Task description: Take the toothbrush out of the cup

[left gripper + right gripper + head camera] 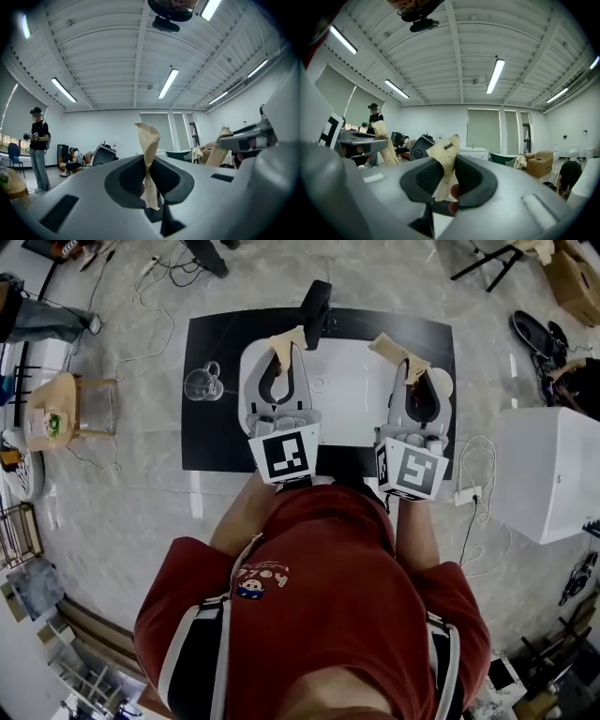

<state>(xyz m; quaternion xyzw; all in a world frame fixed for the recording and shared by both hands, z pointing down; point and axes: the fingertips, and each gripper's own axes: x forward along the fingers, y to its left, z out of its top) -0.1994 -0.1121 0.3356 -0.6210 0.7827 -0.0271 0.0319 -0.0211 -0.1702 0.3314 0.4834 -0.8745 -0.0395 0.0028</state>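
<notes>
A red shirt (319,615) is filling the near part of the head view, w/ two forearms reaching fwd from it. Each is carrying 1 hand-held gripper, so 2 in all, each w/ 1 marker cube.

The left hand-held gripper (286,341) is hovering over the left edge of a white mat (352,399). Its own view is showing its tan-wrapped tips pressing together w/ nothing else between them. The right hand-held gripper (398,352) is hanging over the mat's right edge, tips likewise meeting & holding nothing. The two are sitting side by side, apart.

1 clear cup (204,382) is standing on the black surface (211,442), left of the mat & well apart from the left hand-held gripper. The toothbrush is too small to make out there. 1 pale round item (442,382) is sitting just right of the right hand-held gripper; what it is can't be told. 1 black stand (316,306) is rising at the surface's far edge, betw. the two sets of tips.

Around the surface, 1 white box (548,470) is sitting on the floor at right, w/ a white cable (473,512) trailing beside it, & 1 wooden stool (70,409) is standing at left. In the left gripper view, 1 person in a cap (37,145) is standing far off at the room's left.
</notes>
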